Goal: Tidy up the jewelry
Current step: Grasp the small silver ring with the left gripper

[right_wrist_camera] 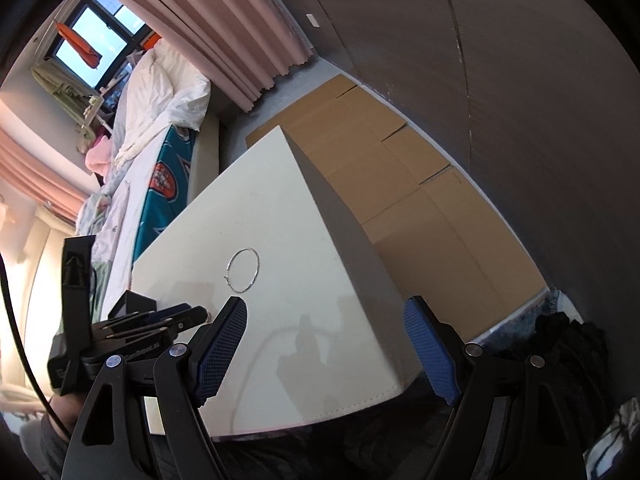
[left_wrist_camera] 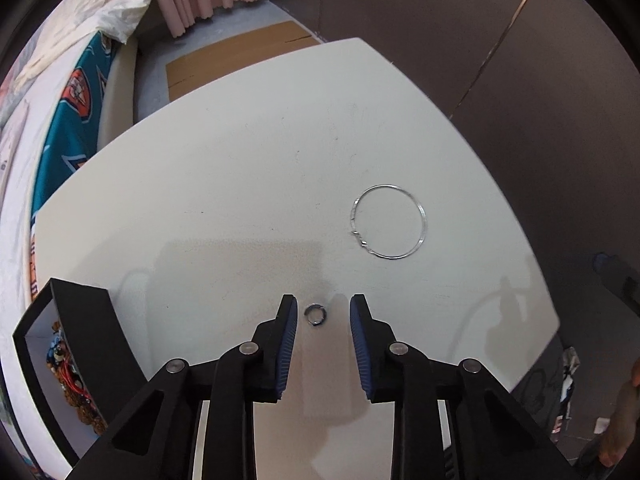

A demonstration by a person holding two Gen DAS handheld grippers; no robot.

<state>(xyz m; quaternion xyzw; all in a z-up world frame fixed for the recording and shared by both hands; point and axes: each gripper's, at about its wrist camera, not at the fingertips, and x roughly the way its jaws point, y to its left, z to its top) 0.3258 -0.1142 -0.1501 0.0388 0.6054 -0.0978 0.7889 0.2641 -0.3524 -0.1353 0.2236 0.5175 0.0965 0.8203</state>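
Left tongs (left_wrist_camera: 323, 316) point steeply down with a small silver ring (left_wrist_camera: 315, 315) lying on the white worktop (left_wrist_camera: 240, 184) between the blue pads, not yet pinched, likely bound for the black jewelry box (left_wrist_camera: 76, 344) at left. Right tongs (right_wrist_camera: 325, 354) wait open and empty. A thin bangle (left_wrist_camera: 389, 222) lies apart.

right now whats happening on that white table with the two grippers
A person is sorting jewelry with a handheld gripper in each hand. The left gripper points down at a small ring lying on the white table; the ring sits between its blue pads, which do not press on it yet. A thin hoop bangle lies untouched further out on the table. A black box with colourful pieces inside stands at the table's left. The right gripper hovers open near the table's edge, holding nothing.
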